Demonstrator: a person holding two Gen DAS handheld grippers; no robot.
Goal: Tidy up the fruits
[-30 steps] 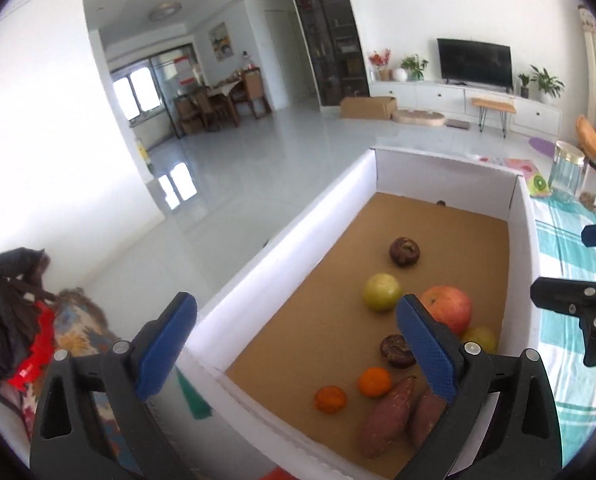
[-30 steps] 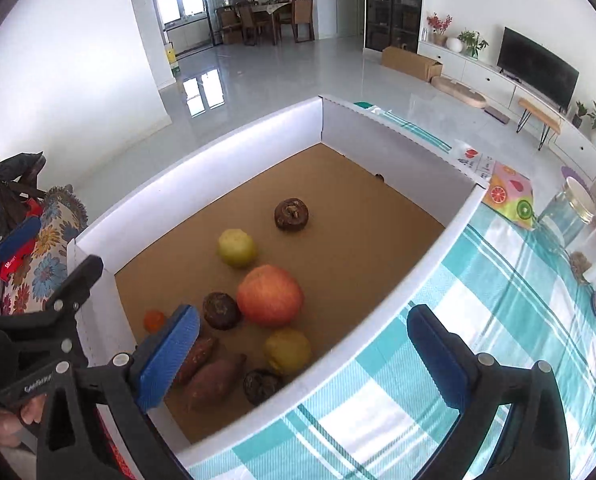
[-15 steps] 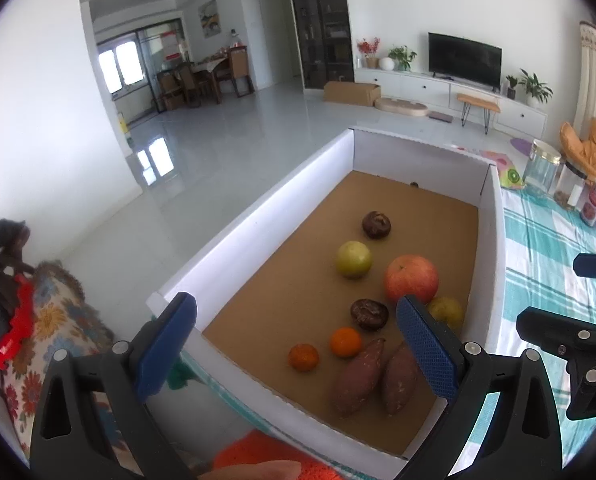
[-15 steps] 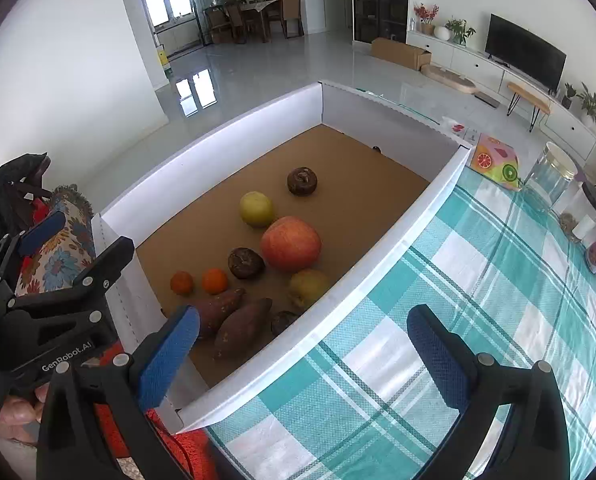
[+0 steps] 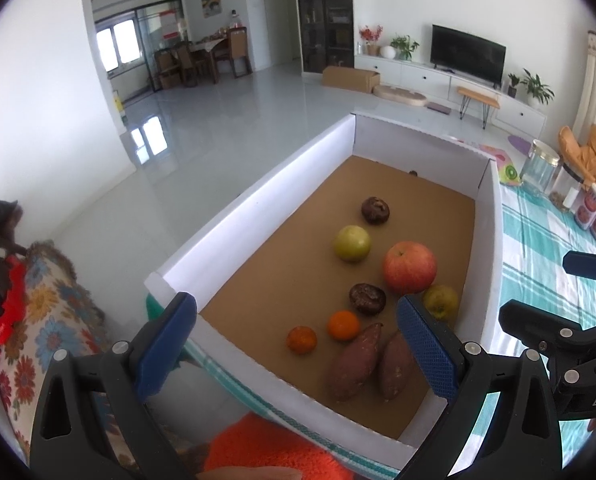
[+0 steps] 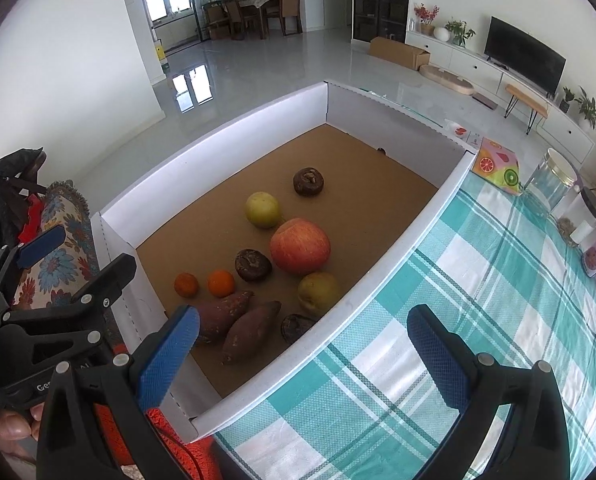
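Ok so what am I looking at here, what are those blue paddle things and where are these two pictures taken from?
No robot here: a person holds a clamp-like tool in each hand, with a fisheye camera on each looking forward along its blue-padded jaws. One picture comes from the left gripper, the other from the right gripper. Both stand open and hold nothing. Below them a white cardboard box sits on a checked tablecloth. Inside it lie a red apple, two sweet potatoes, two small oranges and other fruit.

Left claw (image 5: 296, 346) and right claw (image 6: 302, 354) both hang wide apart, empty, side by side, tilted forward and down
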